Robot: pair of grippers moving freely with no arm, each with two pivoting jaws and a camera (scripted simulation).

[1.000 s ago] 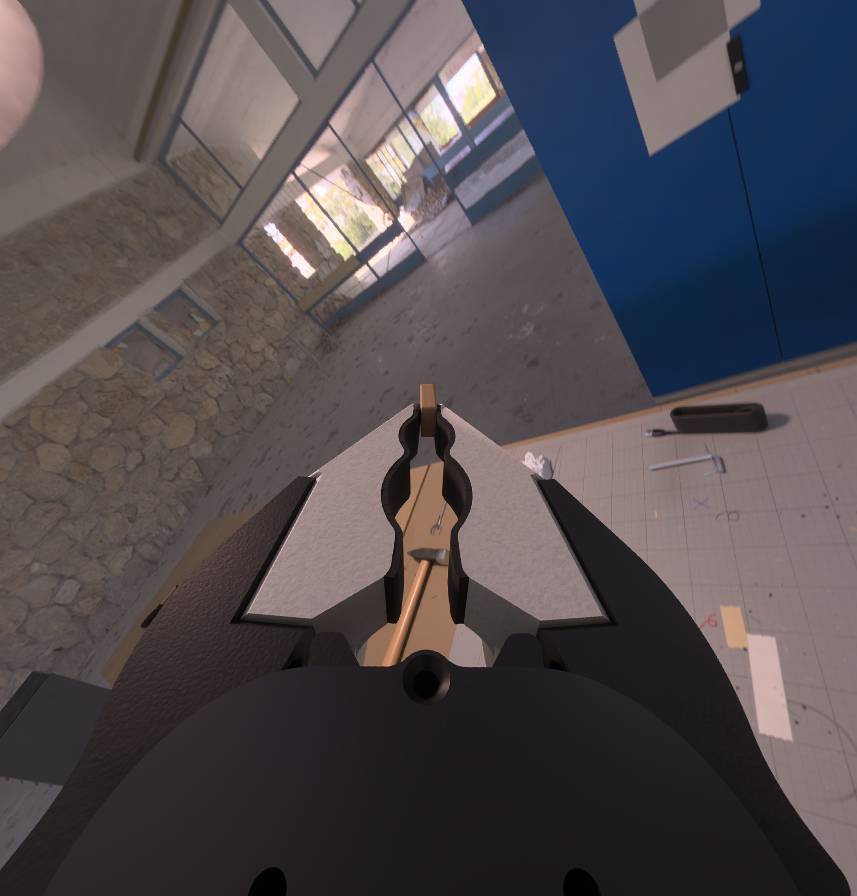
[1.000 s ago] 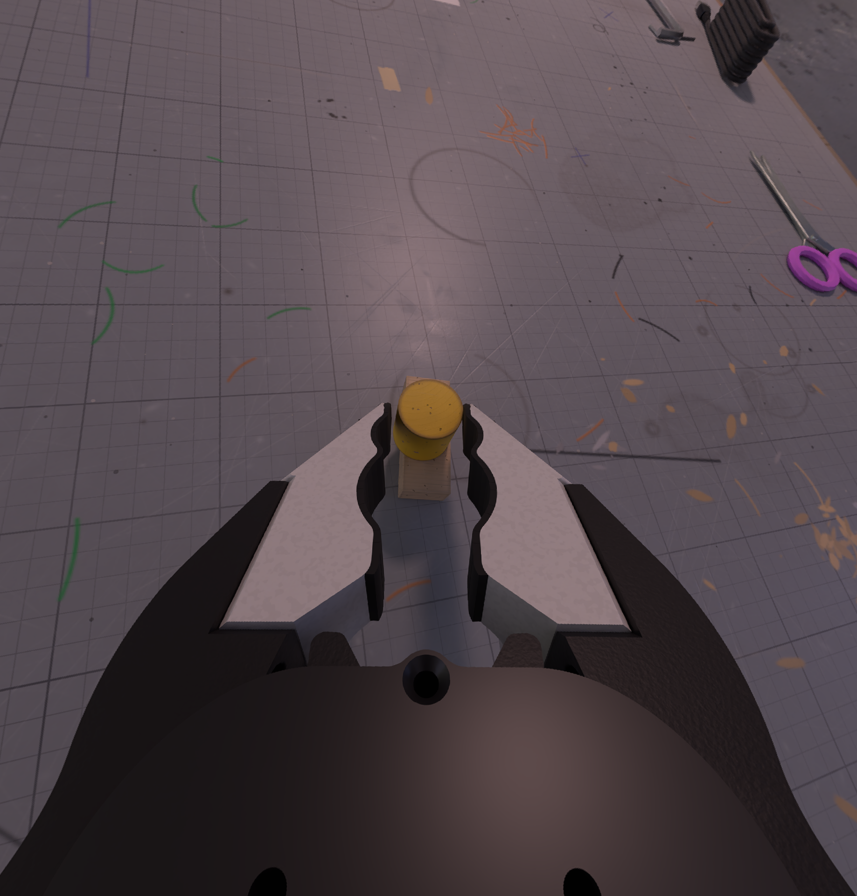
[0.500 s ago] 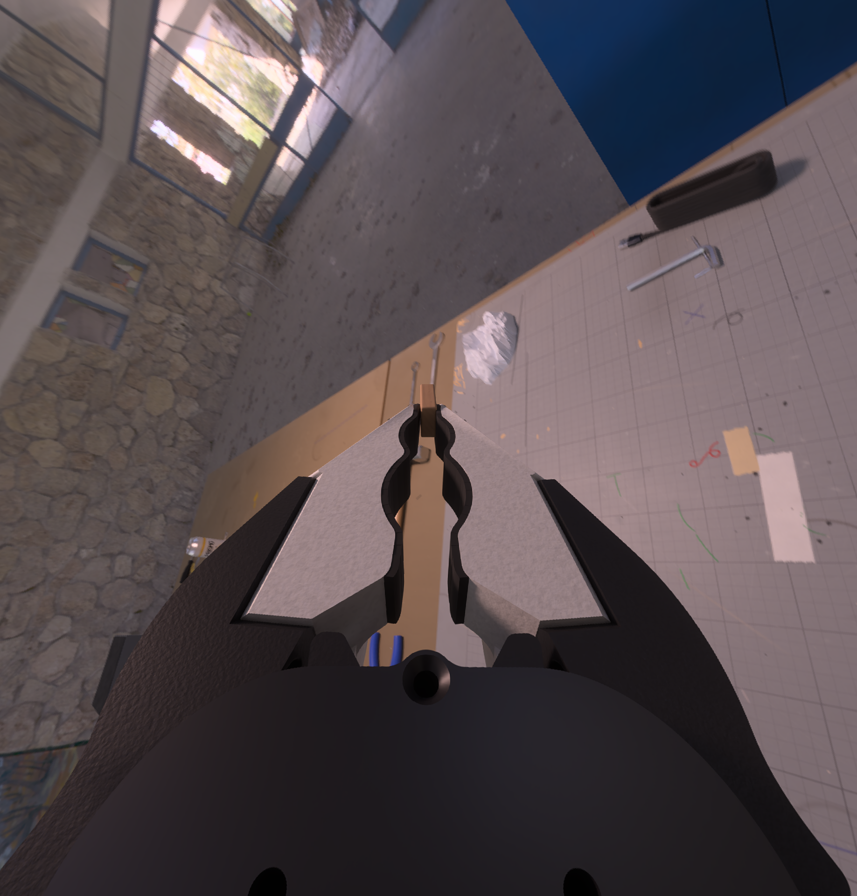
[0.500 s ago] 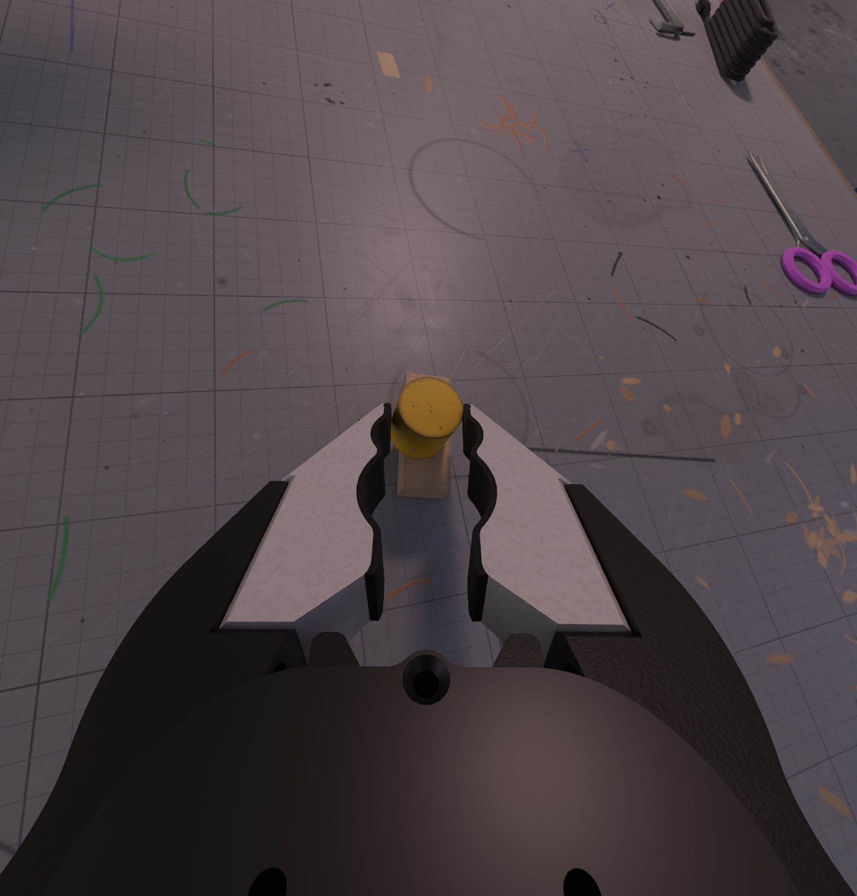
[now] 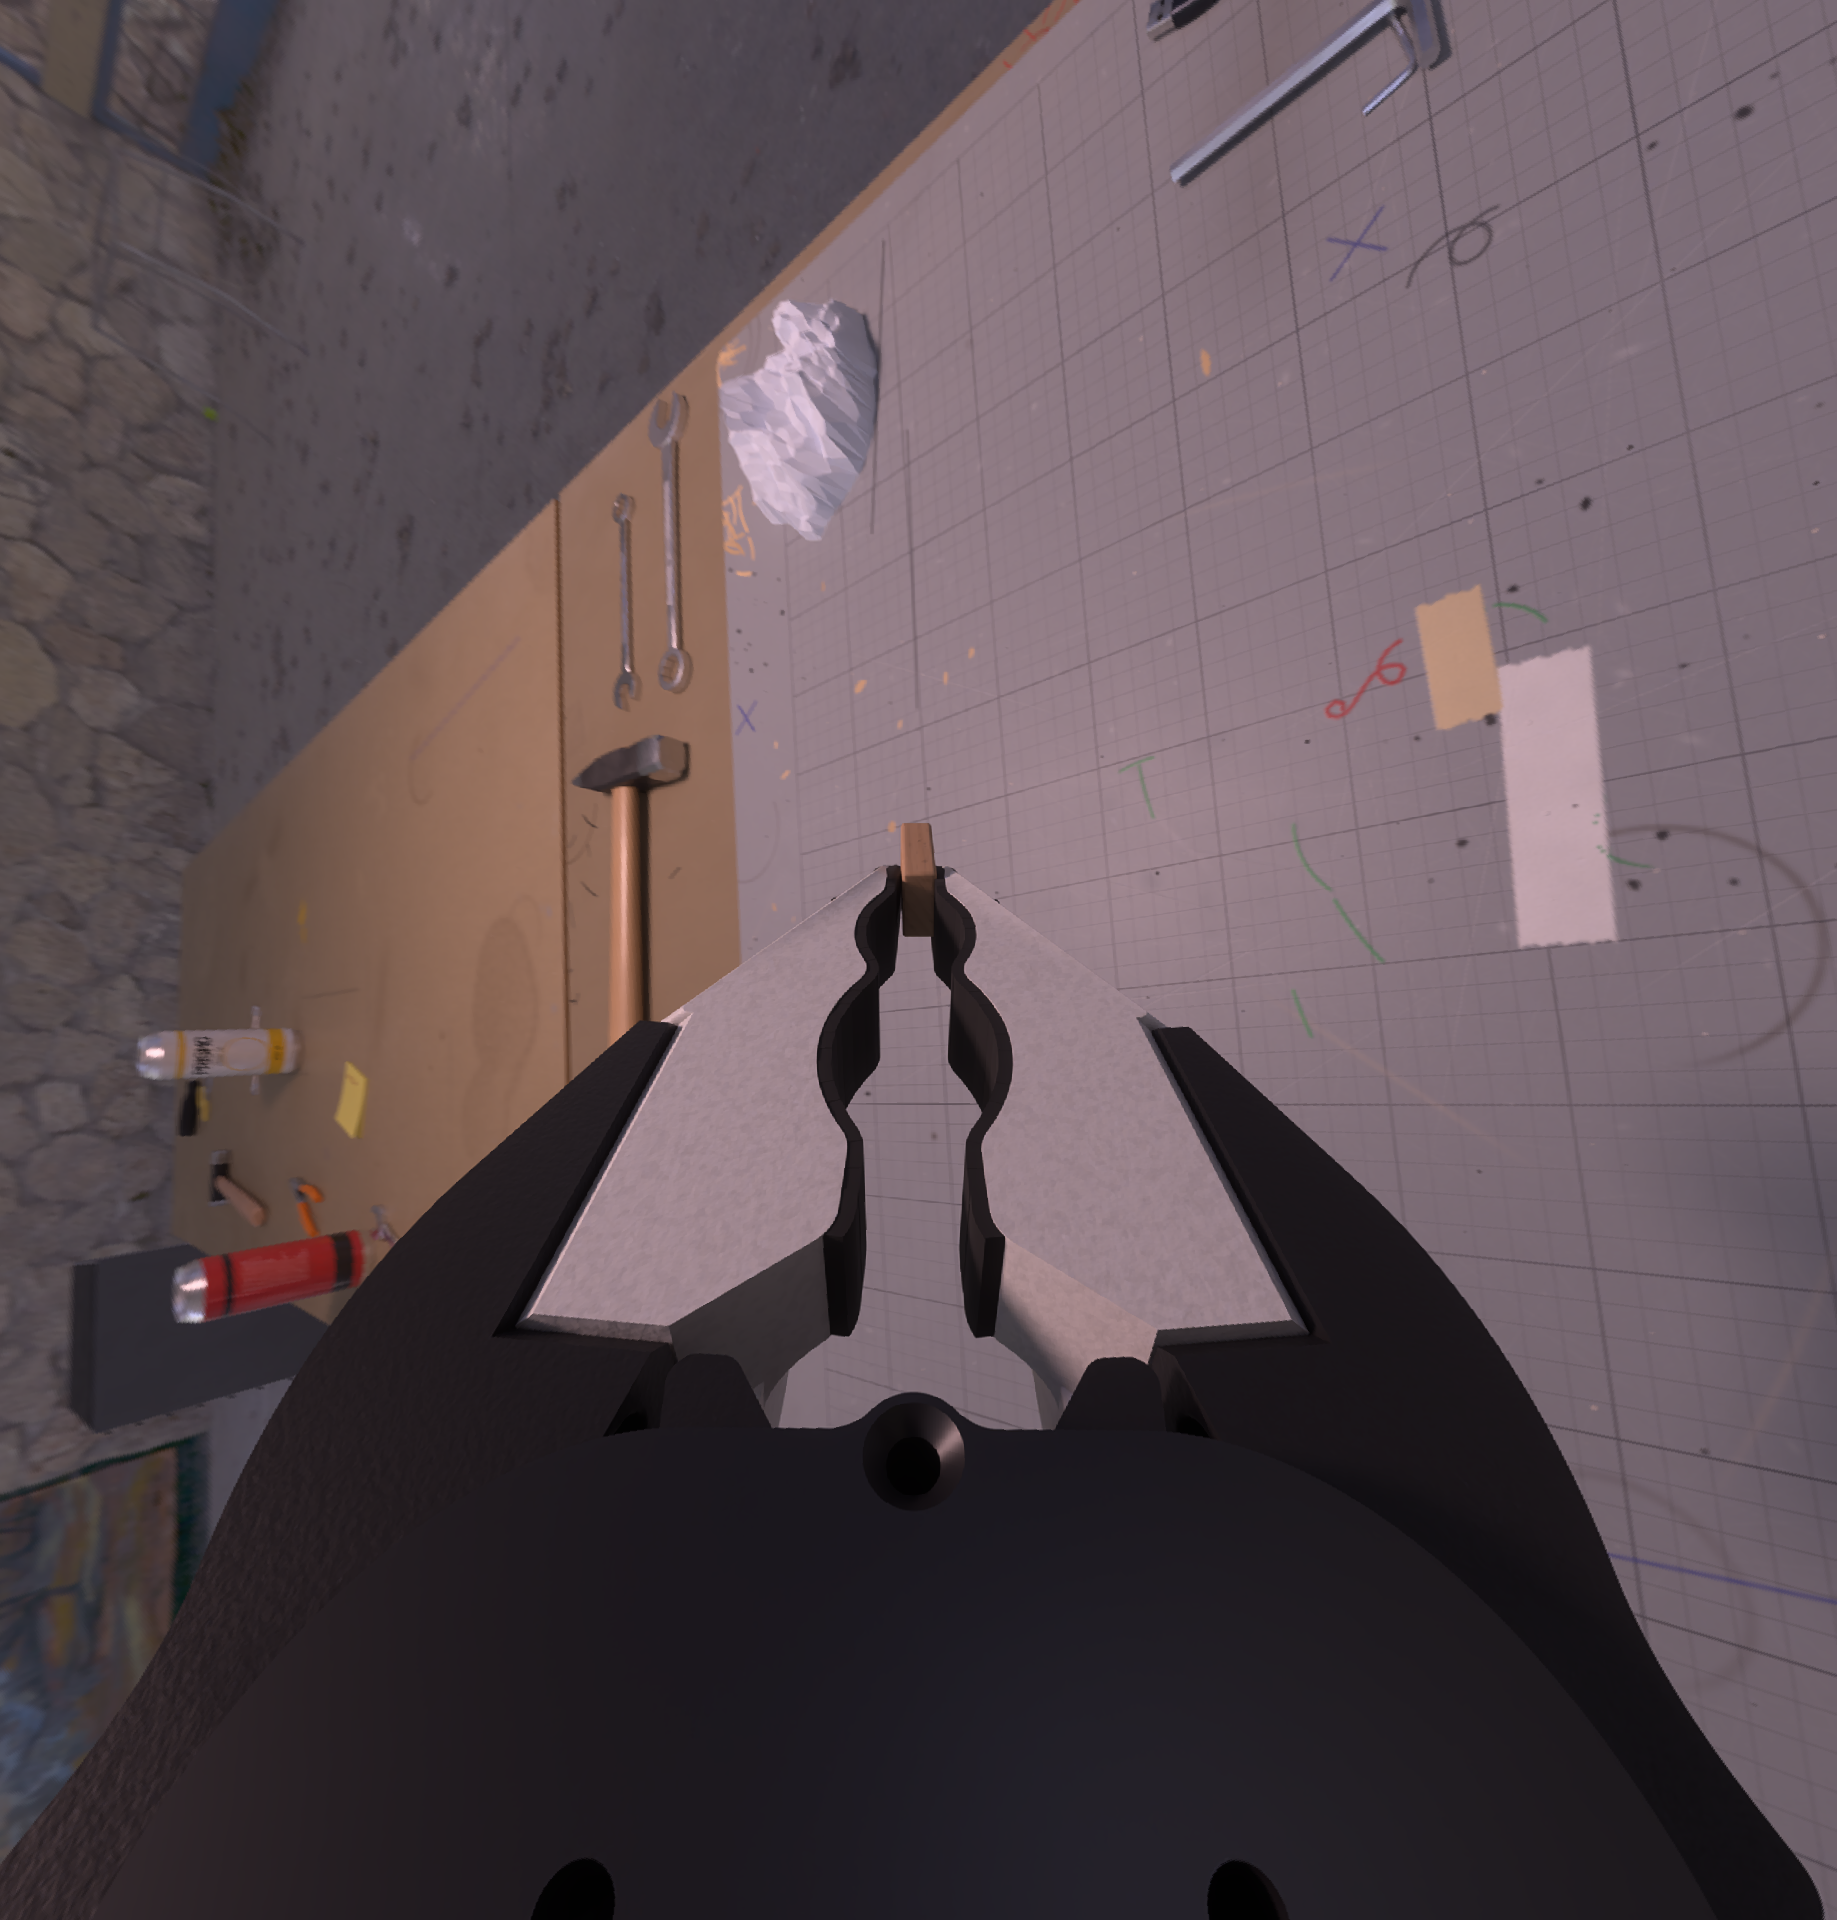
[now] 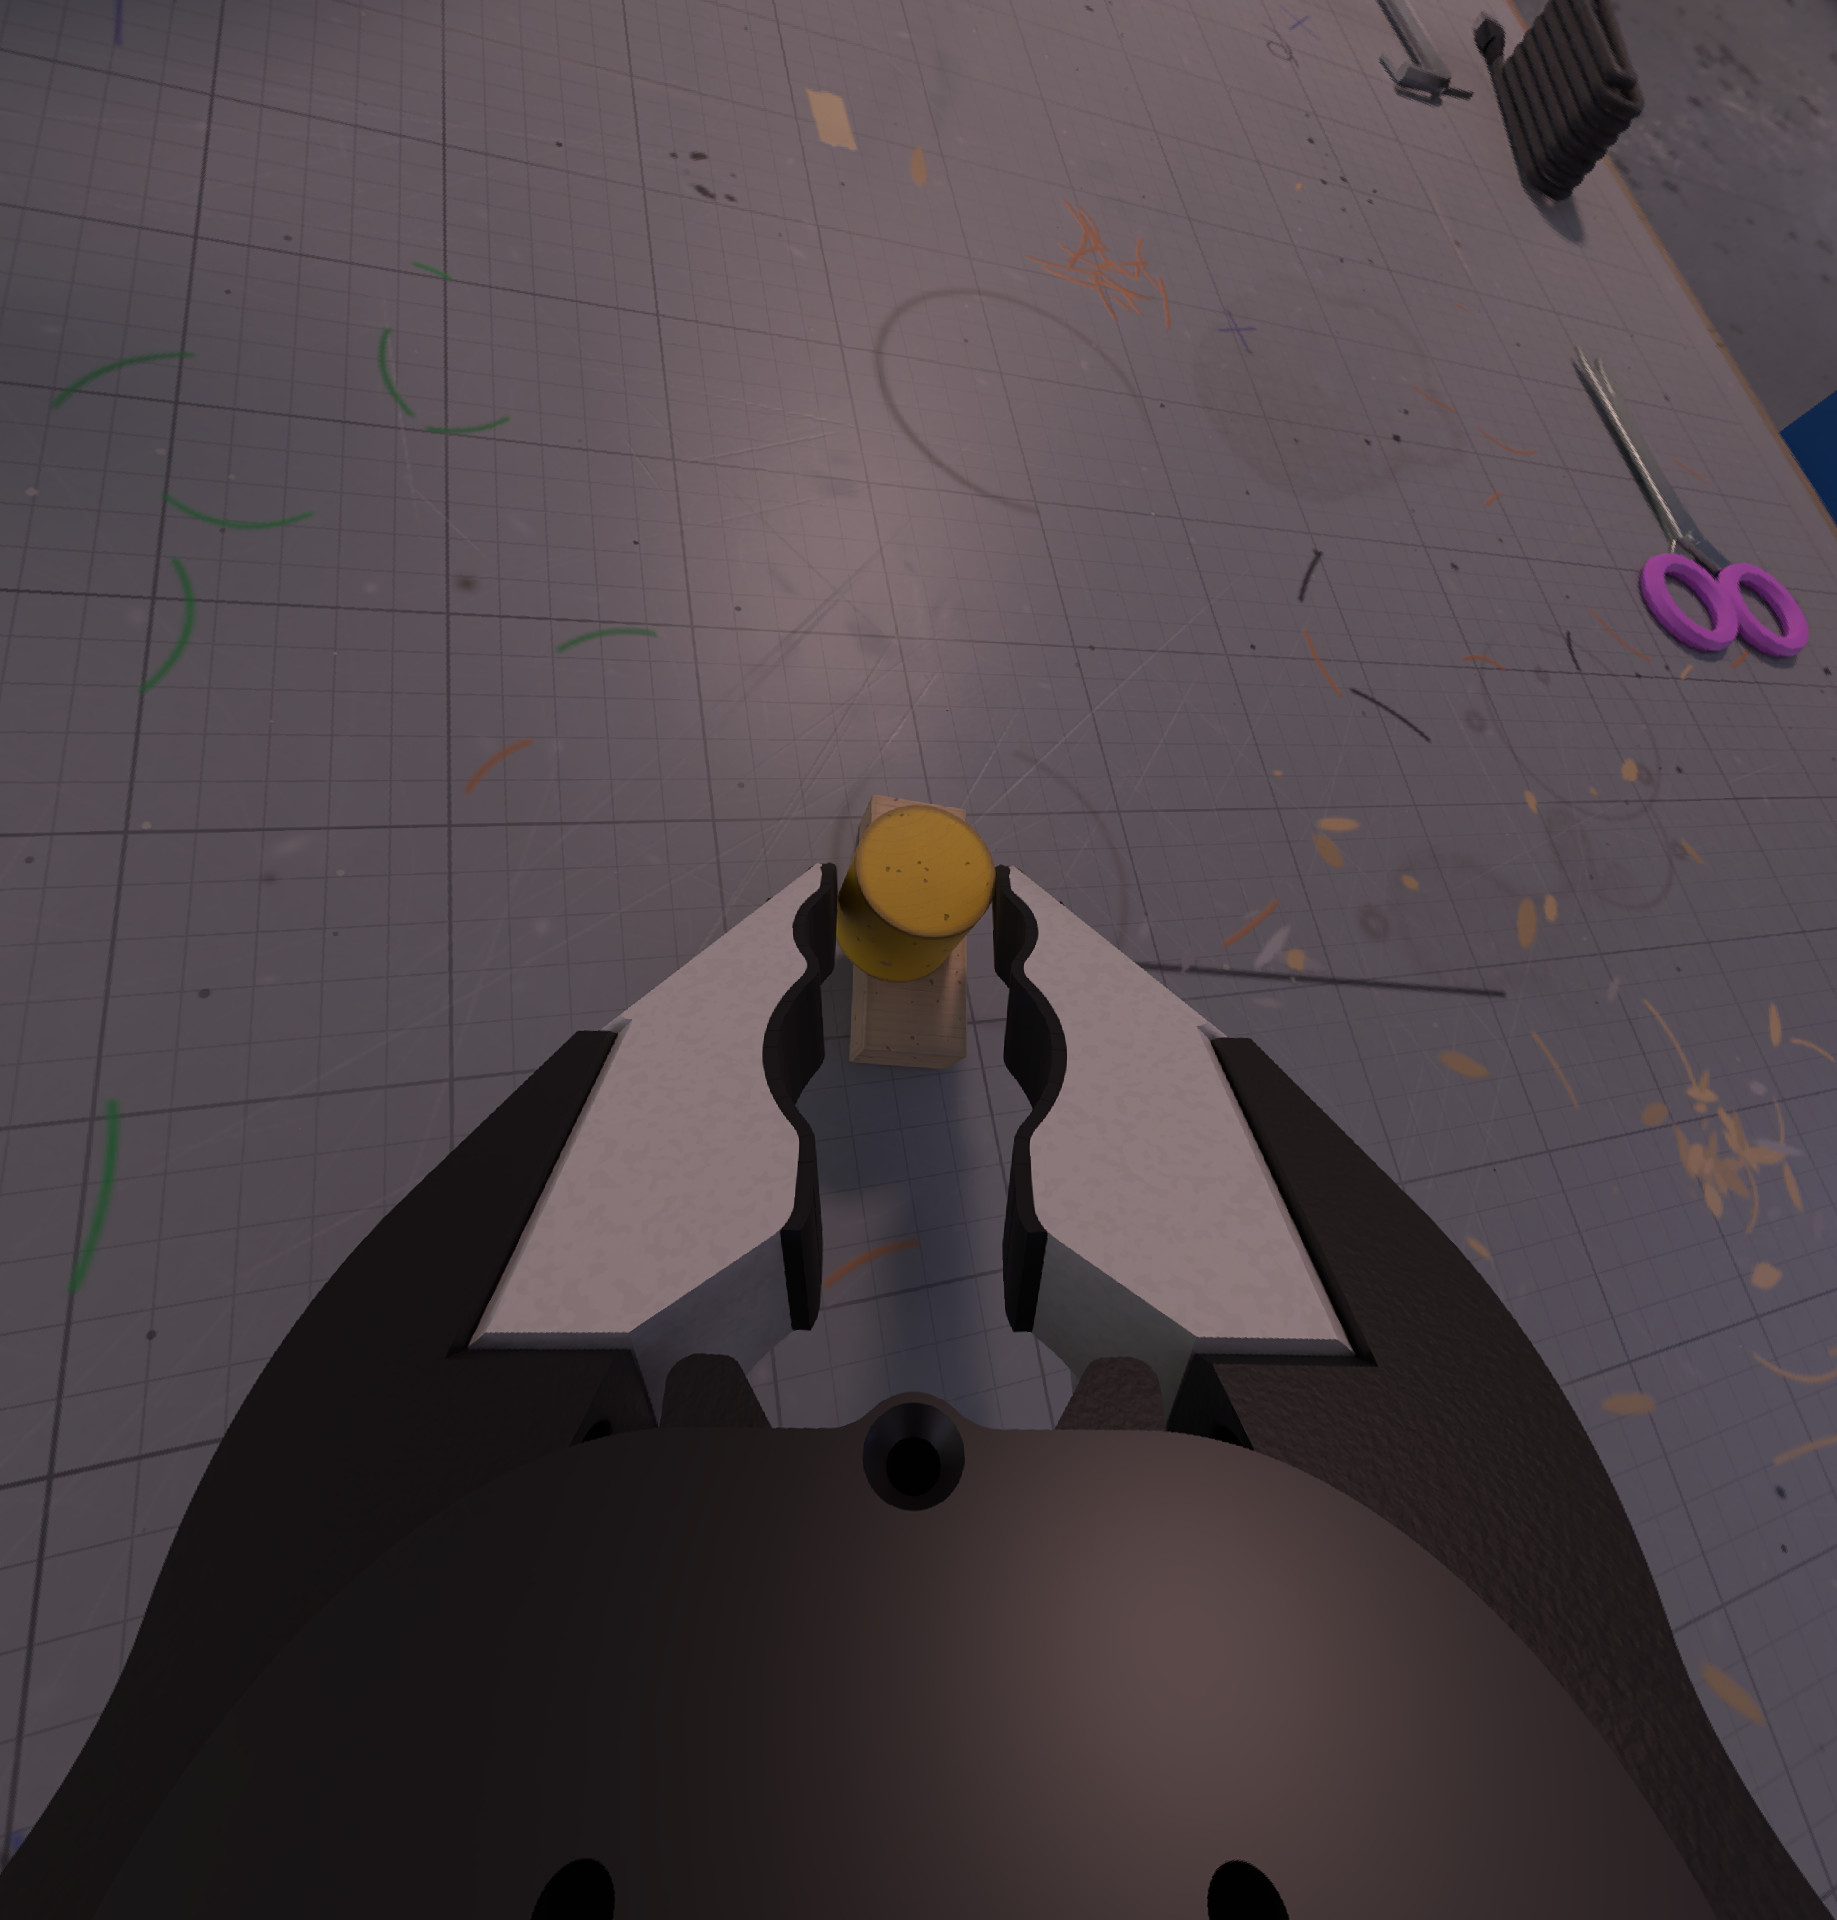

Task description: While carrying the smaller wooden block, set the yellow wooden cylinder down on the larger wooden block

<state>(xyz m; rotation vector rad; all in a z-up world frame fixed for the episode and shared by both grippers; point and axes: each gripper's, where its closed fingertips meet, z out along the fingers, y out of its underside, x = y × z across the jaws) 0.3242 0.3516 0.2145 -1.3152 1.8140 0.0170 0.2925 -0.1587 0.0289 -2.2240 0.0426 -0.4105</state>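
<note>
In the left wrist view my left gripper (image 5: 915,883) is shut on the smaller wooden block (image 5: 916,878), a thin tan piece pinched edge-on at the fingertips, held above the grey grid mat (image 5: 1309,1039). In the right wrist view my right gripper (image 6: 914,883) is shut on the yellow wooden cylinder (image 6: 919,894), whose round end faces the camera. The larger wooden block (image 6: 909,1013), pale and upright, stands on the mat directly under the cylinder; I cannot tell whether they touch.
Left wrist view: crumpled white paper (image 5: 805,416), two wrenches (image 5: 649,561), a hammer (image 5: 628,862), cans and small tools on the brown board (image 5: 426,883), tape strips (image 5: 1553,790). Right wrist view: purple-handled scissors (image 6: 1714,603) and a black ribbed object (image 6: 1563,94) near the right edge.
The left gripper has tilted down, so its view swung from the room and wall to the table. The right gripper with the cylinder has barely moved over the larger block.
</note>
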